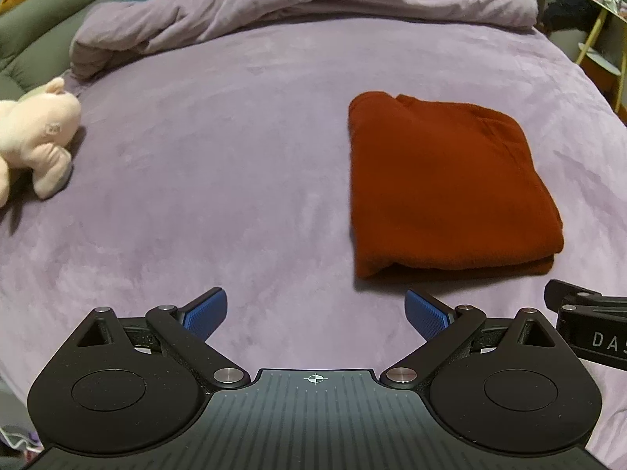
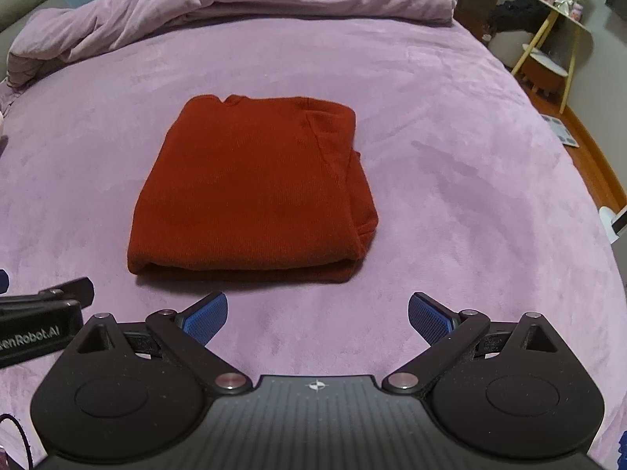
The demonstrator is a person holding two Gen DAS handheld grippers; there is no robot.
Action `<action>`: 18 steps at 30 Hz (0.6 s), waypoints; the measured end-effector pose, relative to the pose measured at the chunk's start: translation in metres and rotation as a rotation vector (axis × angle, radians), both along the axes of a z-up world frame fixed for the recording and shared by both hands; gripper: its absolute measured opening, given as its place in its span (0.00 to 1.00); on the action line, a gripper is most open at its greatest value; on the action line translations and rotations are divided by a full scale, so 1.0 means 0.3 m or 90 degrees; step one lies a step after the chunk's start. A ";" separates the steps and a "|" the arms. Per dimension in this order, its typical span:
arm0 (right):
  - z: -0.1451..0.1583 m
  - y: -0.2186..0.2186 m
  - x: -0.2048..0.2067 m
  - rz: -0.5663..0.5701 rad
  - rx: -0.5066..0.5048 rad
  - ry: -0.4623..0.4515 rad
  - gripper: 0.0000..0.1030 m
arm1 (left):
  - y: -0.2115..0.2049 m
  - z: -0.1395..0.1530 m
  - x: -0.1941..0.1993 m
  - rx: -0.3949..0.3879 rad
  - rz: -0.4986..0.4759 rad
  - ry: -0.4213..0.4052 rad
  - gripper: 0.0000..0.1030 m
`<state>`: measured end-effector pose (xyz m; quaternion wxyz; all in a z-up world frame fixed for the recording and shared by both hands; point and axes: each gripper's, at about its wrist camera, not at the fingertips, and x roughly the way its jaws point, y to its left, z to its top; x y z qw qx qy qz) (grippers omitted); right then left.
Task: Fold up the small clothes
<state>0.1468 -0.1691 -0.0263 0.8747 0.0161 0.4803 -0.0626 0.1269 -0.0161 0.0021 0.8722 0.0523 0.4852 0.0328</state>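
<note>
A rust-red garment lies folded into a thick rectangle on the purple bed; it also shows in the right wrist view. My left gripper is open and empty, hovering over bare bedspread to the near left of the garment. My right gripper is open and empty, just in front of the garment's near folded edge and a little to its right. Each gripper's body shows at the edge of the other's view, the right gripper and the left gripper.
A purple bedspread covers the bed, with a bunched purple duvet at the far side. A pink plush toy lies at the left. A small yellow side table and wood floor are past the right edge.
</note>
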 end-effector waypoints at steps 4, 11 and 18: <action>0.008 0.007 -0.004 0.002 -0.007 -0.002 0.96 | -0.005 -0.007 0.000 -0.001 -0.006 0.009 0.97; 0.016 0.006 -0.007 -0.001 -0.019 -0.005 0.96 | -0.008 -0.014 0.001 0.000 -0.007 0.018 0.97; 0.014 -0.002 -0.008 -0.004 -0.012 -0.003 0.96 | -0.010 -0.017 0.003 0.003 -0.010 0.021 0.97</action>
